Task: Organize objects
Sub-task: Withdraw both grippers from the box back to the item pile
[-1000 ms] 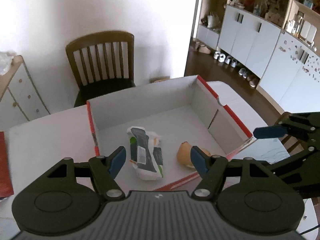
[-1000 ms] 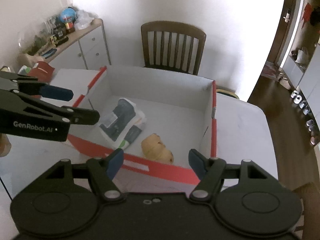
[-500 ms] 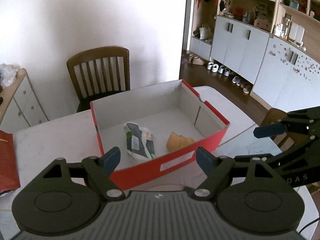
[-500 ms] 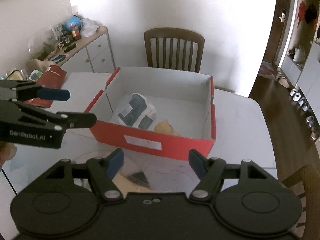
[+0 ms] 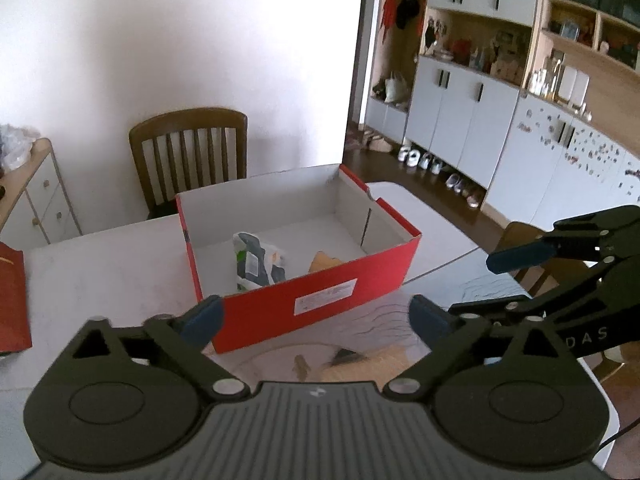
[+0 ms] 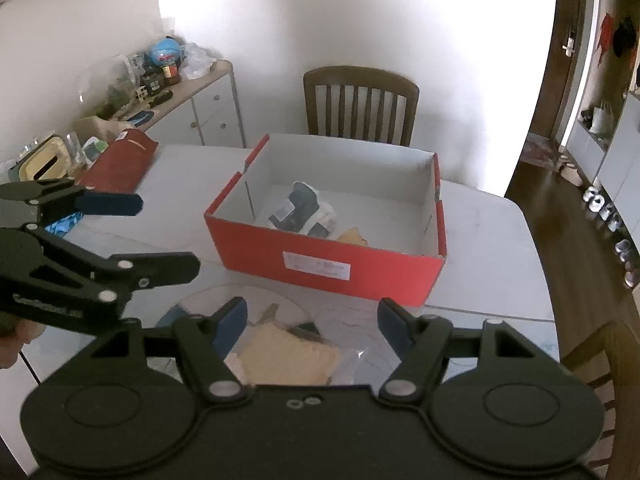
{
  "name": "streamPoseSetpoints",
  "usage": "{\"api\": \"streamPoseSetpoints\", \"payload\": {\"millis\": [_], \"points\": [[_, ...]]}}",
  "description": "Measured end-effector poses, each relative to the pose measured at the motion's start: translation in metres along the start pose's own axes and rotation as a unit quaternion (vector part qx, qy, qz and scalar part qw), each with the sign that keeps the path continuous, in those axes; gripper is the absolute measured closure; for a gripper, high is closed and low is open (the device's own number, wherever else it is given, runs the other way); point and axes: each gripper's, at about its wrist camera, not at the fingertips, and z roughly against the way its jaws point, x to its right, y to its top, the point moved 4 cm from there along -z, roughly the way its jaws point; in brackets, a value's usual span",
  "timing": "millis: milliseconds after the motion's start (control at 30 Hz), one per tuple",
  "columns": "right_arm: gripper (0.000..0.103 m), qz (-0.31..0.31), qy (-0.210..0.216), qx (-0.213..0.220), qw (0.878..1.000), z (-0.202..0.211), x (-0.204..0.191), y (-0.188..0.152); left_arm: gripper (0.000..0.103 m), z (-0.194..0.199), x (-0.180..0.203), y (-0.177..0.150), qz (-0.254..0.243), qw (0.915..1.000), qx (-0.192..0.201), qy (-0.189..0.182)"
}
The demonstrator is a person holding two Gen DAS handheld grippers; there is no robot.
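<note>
Both tongs hover above the near edge of the pale grey surface (image 6: 488, 240), tilted downward and aimed at the open red cardboard shoebox with a white interior (image 5: 316, 304) that stands in the middle of it.

The left tongs (image 5: 316, 318) have their jaws opening and already spread wide, with nothing clamped between the blue pads; only the box's near red wall and the surface show through the gap. In the right wrist view the same tool enters from the left edge, angled toward the box and well short of it, with a bit of the person's hand (image 6: 12, 340) visible behind its body.

The right tongs (image 6: 312, 314) stand moderately wide and empty. Beneath them, on the surface, lie a flat tan cardboard-like piece (image 6: 288, 356) and some dark scraps under what looks like clear plastic.

Inside the box rest a white, dark and green crumpled plastic packet (image 5: 256, 264), toward the left of the floor in the left wrist view, and a small tan paper-like lump (image 5: 324, 261) just beside it, close to the near wall.

A brown wooden slat-back chair (image 6: 360, 100) stands beyond the box against the white wall.
</note>
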Motion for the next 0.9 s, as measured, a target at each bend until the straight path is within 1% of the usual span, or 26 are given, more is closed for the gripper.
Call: {"api": "streamPoseSetpoints", "payload": {"millis": [300,367,500,600,733,900], "points": [[0.030,-0.011,-0.002,0.002,1.000,0.019,-0.003,-0.029,0.000,0.023,-0.003,-0.026,0.027,0.9995,0.015,-0.011],[0.030,-0.013,-0.005,0.006,1.000,0.023,-0.003,-0.036,0.000,0.026,-0.003,-0.033,0.032,0.9994,0.012,-0.010],[0.030,-0.016,-0.012,0.014,1.000,0.031,-0.005,-0.049,0.000,0.035,-0.004,-0.047,0.041,0.9987,0.028,-0.013],[0.030,-0.012,-0.019,0.019,1.000,0.035,-0.007,-0.059,0.000,0.037,-0.003,-0.058,0.037,0.9991,0.018,-0.010],[0.030,-0.008,-0.033,0.027,0.999,0.039,-0.009,-0.075,0.000,0.041,-0.002,-0.074,0.035,0.9992,0.017,-0.004],[0.030,-0.009,-0.051,0.026,0.998,0.038,-0.009,-0.095,0.000,0.041,0.001,-0.096,0.039,0.9992,0.010,-0.004]]}}
